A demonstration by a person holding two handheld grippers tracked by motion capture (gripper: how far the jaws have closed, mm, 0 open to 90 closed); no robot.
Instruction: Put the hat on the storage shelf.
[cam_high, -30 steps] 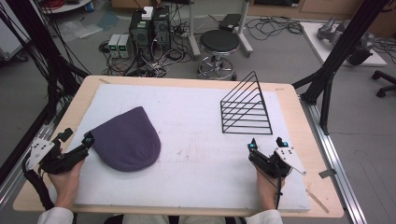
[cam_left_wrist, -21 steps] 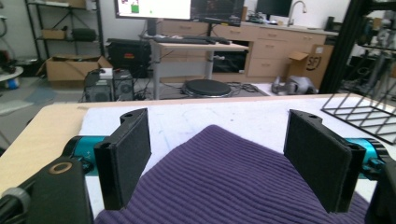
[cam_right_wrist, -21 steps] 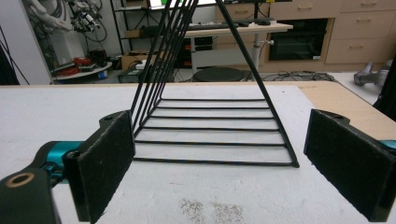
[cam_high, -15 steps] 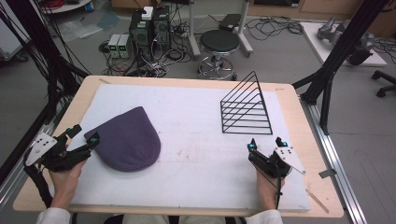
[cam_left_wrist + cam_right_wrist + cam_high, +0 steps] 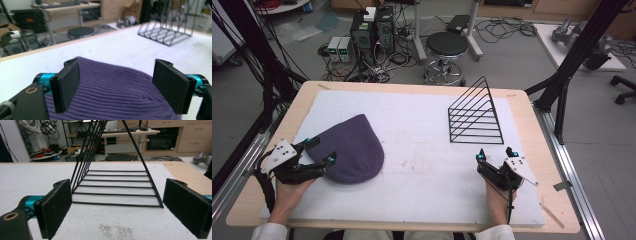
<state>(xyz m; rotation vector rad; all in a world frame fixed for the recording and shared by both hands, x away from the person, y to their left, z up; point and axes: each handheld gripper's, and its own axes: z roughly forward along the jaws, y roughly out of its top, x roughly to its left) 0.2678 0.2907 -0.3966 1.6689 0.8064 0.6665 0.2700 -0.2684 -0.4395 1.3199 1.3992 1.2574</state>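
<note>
Purple beanie (image 5: 352,150) lay ungrasped — your left gripper (image 5: 323,152) had edged over its rim, jaws spread, ready to pinch.

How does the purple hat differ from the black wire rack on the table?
The hat is soft, ribbed purple knit lying flat; the rack is stiff black wire standing up in a triangle. The hat is solid, while the rack is open bars you can see through. The hat lies at the left gripper, between its open jaws; the rack stands beyond the right gripper, untouched. Both rest on the white mat.
</note>
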